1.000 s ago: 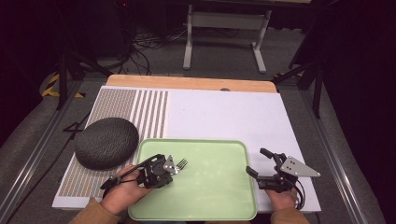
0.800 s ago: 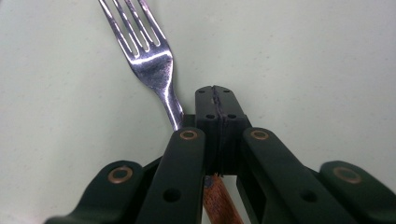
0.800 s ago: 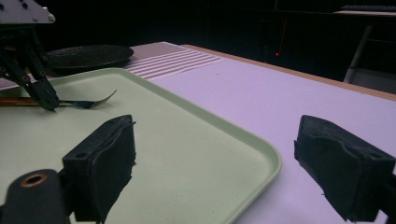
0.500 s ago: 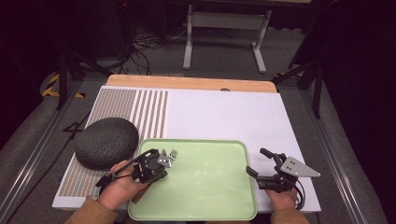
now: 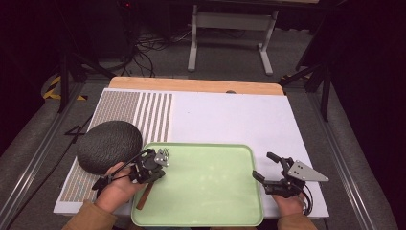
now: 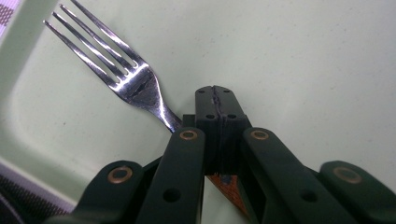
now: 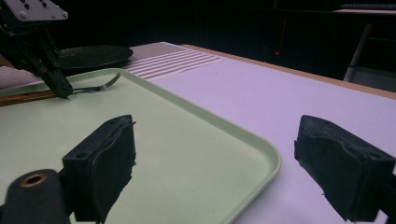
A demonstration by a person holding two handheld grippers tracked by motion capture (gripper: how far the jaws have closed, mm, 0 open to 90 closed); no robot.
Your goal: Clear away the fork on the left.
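A pale green tray (image 5: pixel 206 191) lies at the table's near edge. In its far left corner, the left gripper (image 5: pixel 154 165) clamps a shiny four-tined fork (image 6: pixel 119 74) by its neck; the right gripper (image 5: pixel 270 166) gapes empty

Bright lit table, dark surroundings, glare on fork (image 6: pixel 135 84), near jaws blurred

Both grippers black. Left gripper (image 6: pixel 215 109): linkage arms with brass-ringed pivots and plain screw holes, ribbed pads, lower centre of the left gripper view. Right gripper (image 5: pixel 270 168): grey three-cornered plate (image 5: pixel 306 171) with small holes, lower right of the high view. Thin black cable (image 5: pixel 112 175) trails lower left. Mustard-brown sleeves (image 5: pixel 88 218) at bottom edge.
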